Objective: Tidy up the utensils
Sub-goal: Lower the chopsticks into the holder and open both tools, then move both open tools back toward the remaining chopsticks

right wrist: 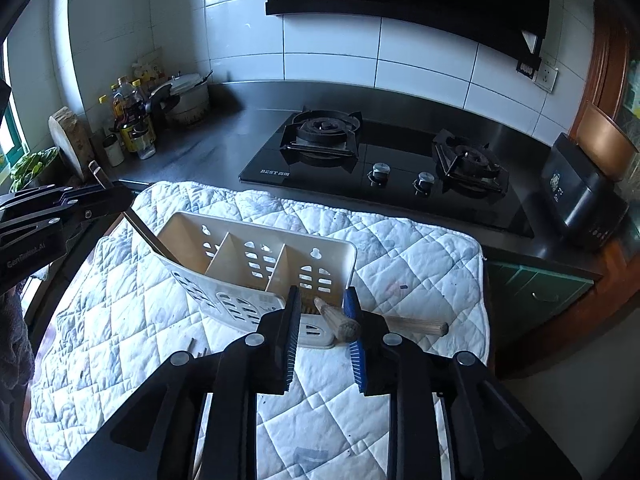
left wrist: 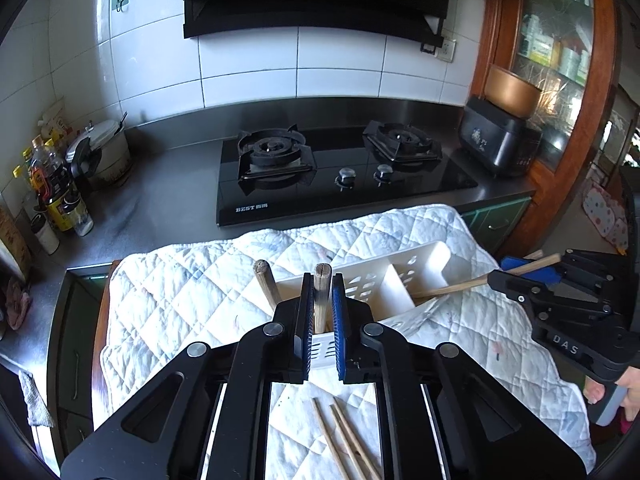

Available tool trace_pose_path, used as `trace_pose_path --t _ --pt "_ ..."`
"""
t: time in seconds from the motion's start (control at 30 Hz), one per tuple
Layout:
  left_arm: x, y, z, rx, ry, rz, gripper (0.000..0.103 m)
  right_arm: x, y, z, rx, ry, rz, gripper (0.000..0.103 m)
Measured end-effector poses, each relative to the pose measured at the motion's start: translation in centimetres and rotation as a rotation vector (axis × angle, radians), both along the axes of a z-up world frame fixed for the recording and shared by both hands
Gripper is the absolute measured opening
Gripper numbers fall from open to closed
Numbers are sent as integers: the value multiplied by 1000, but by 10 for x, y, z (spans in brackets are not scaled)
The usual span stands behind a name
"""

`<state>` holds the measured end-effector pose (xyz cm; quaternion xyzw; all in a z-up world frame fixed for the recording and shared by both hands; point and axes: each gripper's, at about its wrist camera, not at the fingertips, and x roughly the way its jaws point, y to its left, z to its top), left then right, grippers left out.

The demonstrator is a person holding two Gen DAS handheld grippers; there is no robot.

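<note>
A white slotted utensil holder [left wrist: 396, 280] [right wrist: 260, 268] with three compartments lies on a white quilted cloth [left wrist: 180, 292] [right wrist: 132, 320]. My left gripper [left wrist: 322, 312] is shut on a wooden handle [left wrist: 322, 292] standing in the holder's near end; a second wooden handle [left wrist: 266, 280] leans beside it. In the right wrist view that handle [right wrist: 140, 224] enters the holder's left compartment. My right gripper [right wrist: 322, 332] is open, its jaws either side of a wooden handle [right wrist: 340, 322] resting in the holder's right compartment; another handle [right wrist: 416, 325] lies to the right.
Loose chopsticks [left wrist: 344, 440] lie on the cloth near me. A black gas hob [left wrist: 336, 168] [right wrist: 388, 160] sits behind on the dark counter. Bottles and a pot [left wrist: 60, 184] [right wrist: 136, 120] stand at the left, a black appliance [left wrist: 496, 140] [right wrist: 580, 196] at the right.
</note>
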<state>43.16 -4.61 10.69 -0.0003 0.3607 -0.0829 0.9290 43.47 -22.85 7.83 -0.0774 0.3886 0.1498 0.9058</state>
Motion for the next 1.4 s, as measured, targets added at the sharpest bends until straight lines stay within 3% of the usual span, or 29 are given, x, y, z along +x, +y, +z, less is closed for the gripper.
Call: trace_pose_path --t 0.1,0.3,0.5,0.73,0.93,1.17,1.4 --pt "-13 -2 10 -1 -34 -6 29 -14 -4 10 12 -37 -10 24" --pt "-55 4 29 -38 -88 -16 35 -59 -10 22 25 -104 -14 30" --pt "-109 16 28 -93 -112 -16 44 -113 -4 -1 52 -85 10 30" --pt "-167 32 -4 -134 -91 19 46 -167 15 -64 63 -10 39 30" --pt "-204 47 -42 -139 -72 68 46 -198 26 -120 123 72 31 21" --pt "-232 65 -82 -185 -38 132 46 -204 34 -157 197 134 -15 13" --pt "-242 81 -116 -206 16 182 46 -199 37 -174 240 175 -55 9"
